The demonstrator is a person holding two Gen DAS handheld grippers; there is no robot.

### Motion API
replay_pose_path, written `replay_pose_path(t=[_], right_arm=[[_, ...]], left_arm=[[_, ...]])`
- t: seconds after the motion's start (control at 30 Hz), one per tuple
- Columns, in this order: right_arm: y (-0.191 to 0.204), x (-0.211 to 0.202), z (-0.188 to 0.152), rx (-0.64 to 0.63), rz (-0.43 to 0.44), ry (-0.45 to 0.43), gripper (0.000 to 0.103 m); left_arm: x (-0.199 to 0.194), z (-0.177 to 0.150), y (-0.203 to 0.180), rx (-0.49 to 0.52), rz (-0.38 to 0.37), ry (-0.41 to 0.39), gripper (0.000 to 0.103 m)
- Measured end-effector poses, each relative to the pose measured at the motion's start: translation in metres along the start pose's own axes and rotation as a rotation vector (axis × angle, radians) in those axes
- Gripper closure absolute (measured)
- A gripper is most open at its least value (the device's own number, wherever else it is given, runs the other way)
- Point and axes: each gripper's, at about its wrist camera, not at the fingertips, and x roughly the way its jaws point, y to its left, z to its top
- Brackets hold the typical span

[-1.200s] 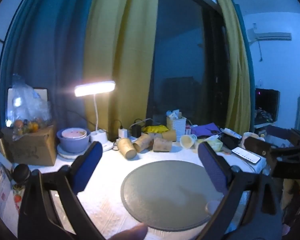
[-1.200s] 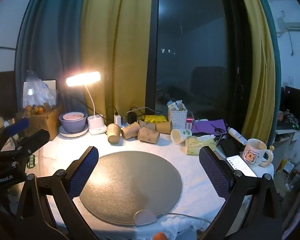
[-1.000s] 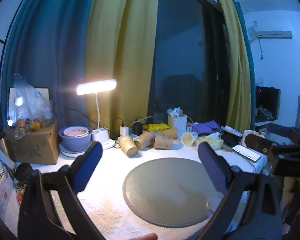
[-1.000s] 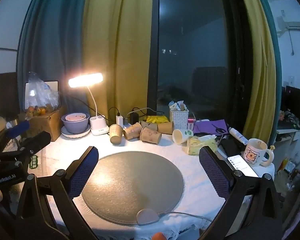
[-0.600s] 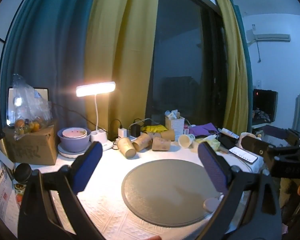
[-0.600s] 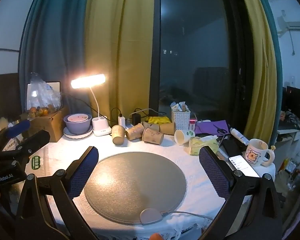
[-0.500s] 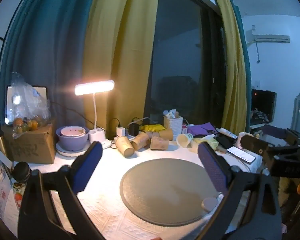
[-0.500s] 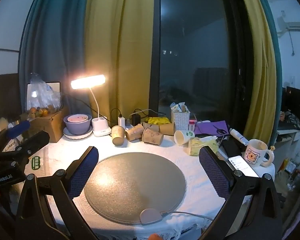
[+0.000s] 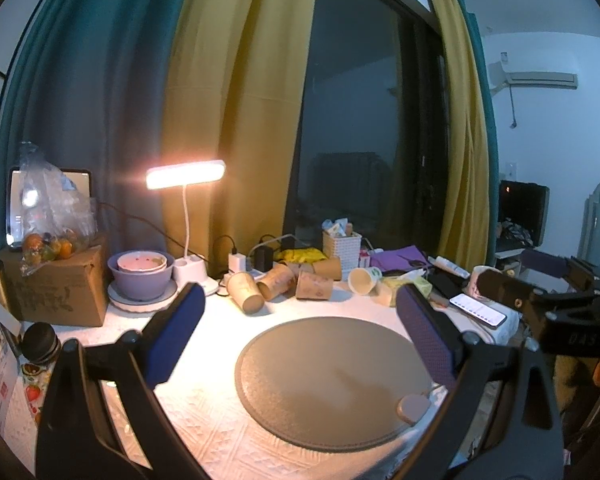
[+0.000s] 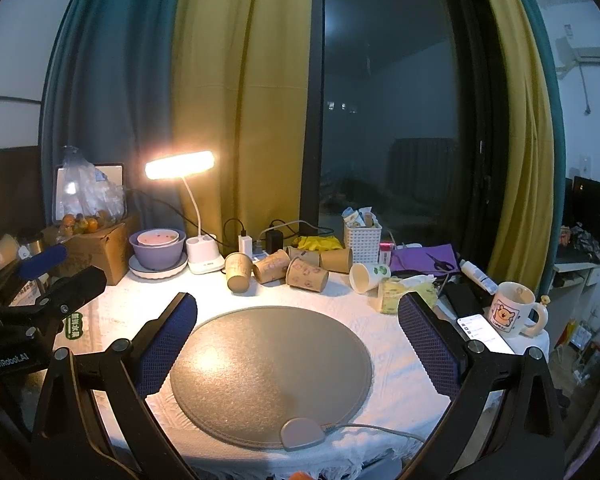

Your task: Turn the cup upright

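Several brown paper cups (image 10: pixel 306 275) lie on their sides in a row at the back of the table, past a round grey mat (image 10: pixel 271 372); they also show in the left wrist view (image 9: pixel 313 285). A white paper cup (image 10: pixel 368 277) with green print lies on its side to their right. My left gripper (image 9: pixel 300 336) is open and empty, held above the mat's near left edge. My right gripper (image 10: pixel 298 340) is open and empty, above the mat's near edge. Both are well short of the cups.
A lit desk lamp (image 10: pixel 180 170), a purple bowl (image 10: pixel 158 250) and a cardboard box (image 10: pixel 96 246) stand back left. A white basket (image 10: pixel 362 240), a tissue pack (image 10: pixel 404 290), a phone (image 10: pixel 484 330) and a cartoon mug (image 10: pixel 512 310) are on the right. A small grey puck (image 10: pixel 302 434) with a cable lies on the mat's front edge.
Both grippers have drifted slightly; the view of the table has shifted a little. Both stay open and empty. The cups have not moved.
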Motion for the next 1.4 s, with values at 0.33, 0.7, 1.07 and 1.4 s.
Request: replay_pose_path(t=[0.33,0.7,1.07,1.4], right_arm=[[0.009,-0.001,-0.003,-0.024,0.016,-0.006,0.0],[0.012,0.0,-0.005,-0.017,0.052,-0.002,0.0],[0.019,0.002,-0.008,-0.04,0.045,0.01,0.0],[0.018,0.003,-0.008,-0.037,0.043,0.013,0.0]], left_arm=[[-0.003,0.0,0.005,-0.011,-0.003,0.004,0.006],[-0.004,-0.002,0.008,-0.025,0.002,0.006,0.006],[-0.006,-0.003,0.007,-0.028,0.005,0.007,0.006],[-0.005,-0.003,0.008,-0.031,0.001,0.01,0.006]])
